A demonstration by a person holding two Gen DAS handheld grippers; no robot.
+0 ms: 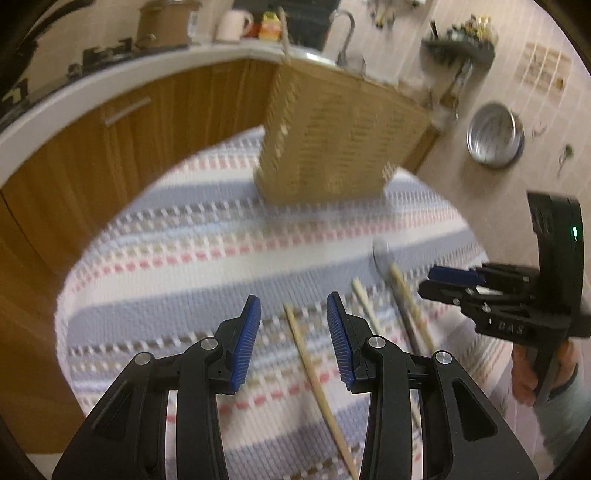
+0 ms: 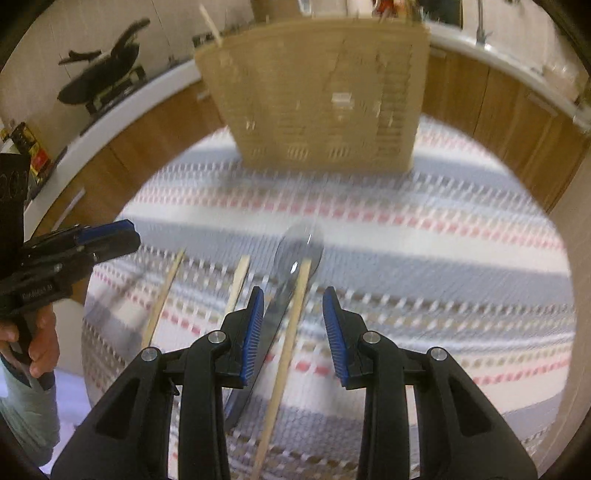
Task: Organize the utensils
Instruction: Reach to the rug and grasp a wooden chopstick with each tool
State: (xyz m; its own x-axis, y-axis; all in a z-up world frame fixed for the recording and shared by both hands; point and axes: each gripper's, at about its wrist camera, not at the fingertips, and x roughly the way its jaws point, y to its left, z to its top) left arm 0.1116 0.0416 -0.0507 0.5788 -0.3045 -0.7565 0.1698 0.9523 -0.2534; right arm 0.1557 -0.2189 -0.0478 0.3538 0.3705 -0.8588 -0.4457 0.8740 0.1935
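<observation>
A tan slotted utensil basket (image 1: 332, 136) (image 2: 321, 96) stands at the far side of the round table, with one chopstick (image 1: 284, 31) sticking out of it. Three wooden chopsticks lie on the striped cloth. One chopstick (image 1: 317, 384) lies between the jaws of my open left gripper (image 1: 293, 332). Another chopstick (image 2: 286, 354) rests across a metal spoon (image 2: 295, 254) between the jaws of my open right gripper (image 2: 293, 325), above them. The right gripper also shows in the left wrist view (image 1: 443, 284), the left one in the right wrist view (image 2: 110, 236).
The table carries a striped woven cloth (image 1: 184, 258) (image 2: 443, 258). Wooden kitchen cabinets (image 1: 147, 122) with a white counter curve behind it. A steel bowl (image 1: 495, 134) hangs on the tiled wall at the right.
</observation>
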